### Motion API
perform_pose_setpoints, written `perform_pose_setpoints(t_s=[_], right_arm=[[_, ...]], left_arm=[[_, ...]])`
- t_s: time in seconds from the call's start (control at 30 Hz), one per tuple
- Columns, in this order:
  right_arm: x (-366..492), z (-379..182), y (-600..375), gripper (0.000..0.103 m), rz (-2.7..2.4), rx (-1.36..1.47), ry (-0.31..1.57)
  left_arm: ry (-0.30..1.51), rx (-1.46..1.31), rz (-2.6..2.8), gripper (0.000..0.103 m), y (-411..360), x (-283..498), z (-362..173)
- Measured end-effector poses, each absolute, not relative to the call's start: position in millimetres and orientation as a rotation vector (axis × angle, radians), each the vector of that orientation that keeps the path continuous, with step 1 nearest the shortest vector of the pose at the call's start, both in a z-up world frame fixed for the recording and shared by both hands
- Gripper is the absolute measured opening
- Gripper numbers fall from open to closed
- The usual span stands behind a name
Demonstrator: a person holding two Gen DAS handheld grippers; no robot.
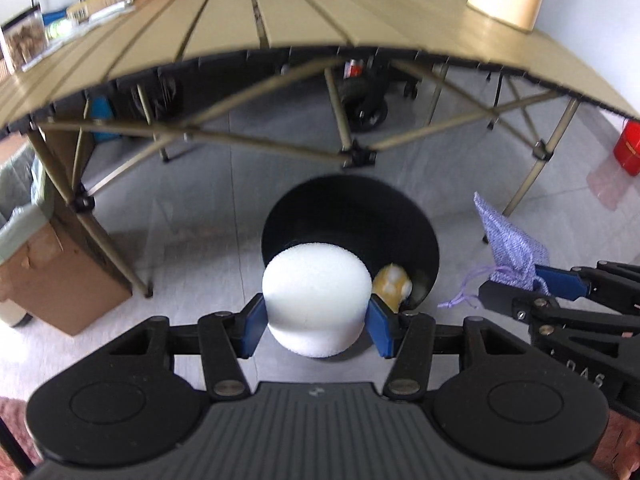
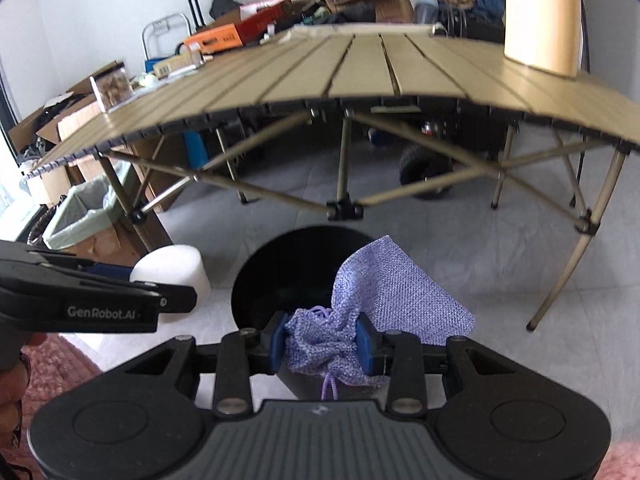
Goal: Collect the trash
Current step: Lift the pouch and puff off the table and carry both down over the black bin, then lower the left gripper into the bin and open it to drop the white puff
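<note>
My left gripper (image 1: 316,322) is shut on a white foam cylinder (image 1: 316,300) and holds it over the near rim of a black round bin (image 1: 348,216) on the floor. A yellow and white item (image 1: 392,284) lies inside the bin. My right gripper (image 2: 322,344) is shut on a purple mesh drawstring pouch (image 2: 384,296), held above the same black bin (image 2: 280,268). In the left wrist view the pouch (image 1: 512,244) and right gripper (image 1: 532,284) are to the right of the bin. In the right wrist view the foam cylinder (image 2: 176,268) and left gripper (image 2: 168,288) are to the left.
A tan slatted folding table (image 1: 320,12) stands behind the bin, its legs (image 2: 344,160) close to it. On it are a cream container (image 2: 540,16), boxes (image 2: 216,40) and a clear box (image 2: 112,86). A cardboard box with a liner (image 1: 48,264) is at left, a red can (image 1: 628,148) at right.
</note>
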State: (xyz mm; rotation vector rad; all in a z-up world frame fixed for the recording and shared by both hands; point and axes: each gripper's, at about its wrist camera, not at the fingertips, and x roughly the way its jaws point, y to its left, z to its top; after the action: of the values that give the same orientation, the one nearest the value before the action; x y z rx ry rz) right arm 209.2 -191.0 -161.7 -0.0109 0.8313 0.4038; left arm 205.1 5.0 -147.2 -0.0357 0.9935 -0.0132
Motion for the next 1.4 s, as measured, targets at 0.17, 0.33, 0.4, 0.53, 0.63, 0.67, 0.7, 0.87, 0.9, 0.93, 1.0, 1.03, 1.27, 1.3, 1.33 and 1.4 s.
perform_pose_setpoints(t_s=[0.17,0.33,0.4,0.53,0.63,0.67,0.7,0.87,0.9,0.93,1.0,1.03,1.27,1.3,1.33,1.4], right_arm=[[217.4,-175.1,-192.8,0.034,0.388,0.0,0.863],[223.9,-186.7,-196.2,0.034,0.368,0.007,0.902],[226.5,-190.7,-197.3,0.034,0.358,0.009,0.916],[230.9,-196.7,-200.3,0.034,0.341,0.015,0.937],[235.4,-199.5,-203.6,0.034,0.331,0.02,0.947],[236.8,-200.6,-203.9,0.034,0.327,0.022,0.95],[238.0,-201.4,-204.6,0.034,0.325,0.023,0.953],[243.7,-201.8,-206.9,0.034,0.307,0.031,0.956],[245.1,-201.1,-207.1,0.034,0.304,0.031,0.954],[246.5,-200.0,-207.4,0.034,0.301,0.029,0.949],[250.9,-198.2,-209.7,0.034,0.29,0.024,0.94],[253.6,-197.6,-211.8,0.034,0.283,0.023,0.938],[274.7,-197.6,-231.8,0.034,0.22,0.054,0.93],[277.2,-197.5,-233.1,0.034,0.217,0.057,0.929],[279.7,-197.3,-234.1,0.034,0.215,0.058,0.928],[283.9,-197.8,-234.6,0.034,0.212,0.057,0.927]], left_arm=[[1.056,-0.05,0.006,0.054,11.2,212.7,-166.2],[1.116,-0.054,0.028,0.053,13.6,222.0,-183.1],[1.134,-0.054,0.032,0.053,14.8,226.2,-190.4],[1.17,-0.051,0.038,0.053,15.0,233.7,-202.7],[1.186,-0.048,0.035,0.053,13.1,238.3,-205.8],[1.185,-0.045,0.033,0.053,11.8,240.0,-205.8],[1.183,-0.043,0.029,0.053,10.6,241.8,-205.4],[1.174,-0.032,0.005,0.053,-0.6,255.3,-203.7],[1.173,-0.029,-0.001,0.053,-3.5,258.8,-203.7],[1.173,-0.029,-0.006,0.053,-6.2,262.3,-203.6],[1.175,-0.029,-0.012,0.054,-11.9,269.6,-204.5],[1.177,-0.03,-0.015,0.053,-14.6,273.3,-205.8],[1.184,-0.041,-0.01,0.053,-28.6,302.0,-215.8],[1.183,-0.043,-0.007,0.053,-29.9,305.9,-217.4],[1.183,-0.045,-0.002,0.053,-31.4,310.2,-218.9],[1.185,-0.047,0.004,0.053,-34.7,317.3,-221.7]])
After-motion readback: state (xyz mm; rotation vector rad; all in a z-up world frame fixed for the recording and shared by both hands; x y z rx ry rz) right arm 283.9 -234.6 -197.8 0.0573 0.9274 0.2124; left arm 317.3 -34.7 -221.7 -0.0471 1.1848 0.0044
